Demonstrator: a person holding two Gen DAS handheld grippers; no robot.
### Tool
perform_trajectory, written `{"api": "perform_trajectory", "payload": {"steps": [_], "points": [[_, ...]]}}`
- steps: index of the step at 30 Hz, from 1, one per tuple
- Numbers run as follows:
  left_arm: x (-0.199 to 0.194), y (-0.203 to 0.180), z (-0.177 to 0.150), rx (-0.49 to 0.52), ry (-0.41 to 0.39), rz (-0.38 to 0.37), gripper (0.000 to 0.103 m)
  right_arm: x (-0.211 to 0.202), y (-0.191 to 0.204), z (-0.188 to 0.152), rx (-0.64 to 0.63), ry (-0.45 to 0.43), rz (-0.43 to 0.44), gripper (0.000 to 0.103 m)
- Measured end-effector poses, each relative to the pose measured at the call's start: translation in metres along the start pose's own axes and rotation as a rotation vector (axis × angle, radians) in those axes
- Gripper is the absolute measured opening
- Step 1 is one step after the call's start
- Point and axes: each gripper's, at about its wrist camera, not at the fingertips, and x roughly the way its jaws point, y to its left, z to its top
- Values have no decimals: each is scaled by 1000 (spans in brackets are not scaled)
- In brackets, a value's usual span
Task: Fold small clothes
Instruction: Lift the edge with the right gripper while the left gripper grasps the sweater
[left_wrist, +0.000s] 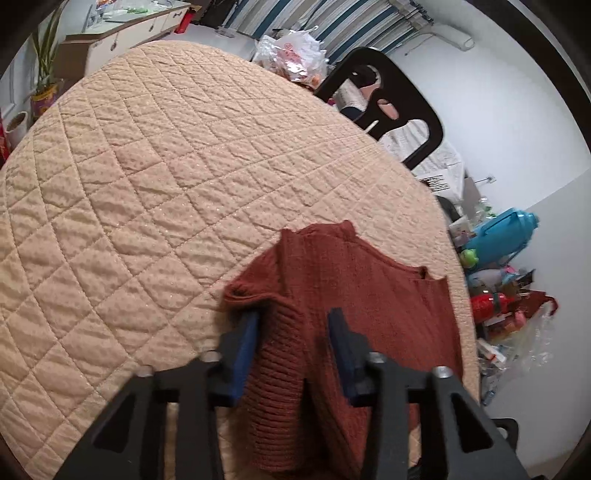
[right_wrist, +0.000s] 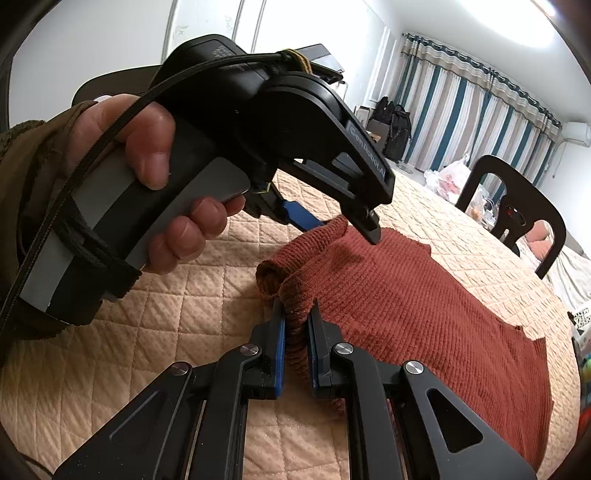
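The rust-red knitted sweater (right_wrist: 406, 291) lies on the quilted peach worktop (left_wrist: 155, 177), its body spread flat toward the lower right of the right wrist frame and one ribbed edge bunched up into a roll near the middle. The right tool (right_wrist: 295, 321) is clamped tight on that ribbed roll, the blue pads pinching a thick wad of knit between them. The left tool (left_wrist: 291, 321), held in a person's hand (right_wrist: 147, 177) at the upper left of the right wrist frame, has its jaws standing either side of another fold of the same edge; in the left wrist frame there looks to be a gap between the right pad and the cloth, so I would say it straddles the knit rather than grips it. That is where I would expect trouble: if the left tool lifts before it bites, the fold could slide out and the sweater would hang from one corner and twist. The roll is also several layers thick, so either tool may be holding more than the one layer intended, and the fold would come out lumpy. The sweater sits close to the worktop's edge at the right of the left wrist frame, above a clutter of toys and bottles (left_wrist: 502, 280); a hard tug that way might drag it off.
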Motion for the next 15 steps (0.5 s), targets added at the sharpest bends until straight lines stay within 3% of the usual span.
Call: {"api": "perform_trajectory", "payload": {"steps": [1,5,15], "points": [[2,-1,0,7,3,31,21,0,0,0,1,-1,0,10],[1,1,-1,-6,-3,37,17,0,-2,0,6,-2,2,10],[-13,-10,-1,-7,-45,30,15,-10,-10,0,39,-38,0,9]]}}
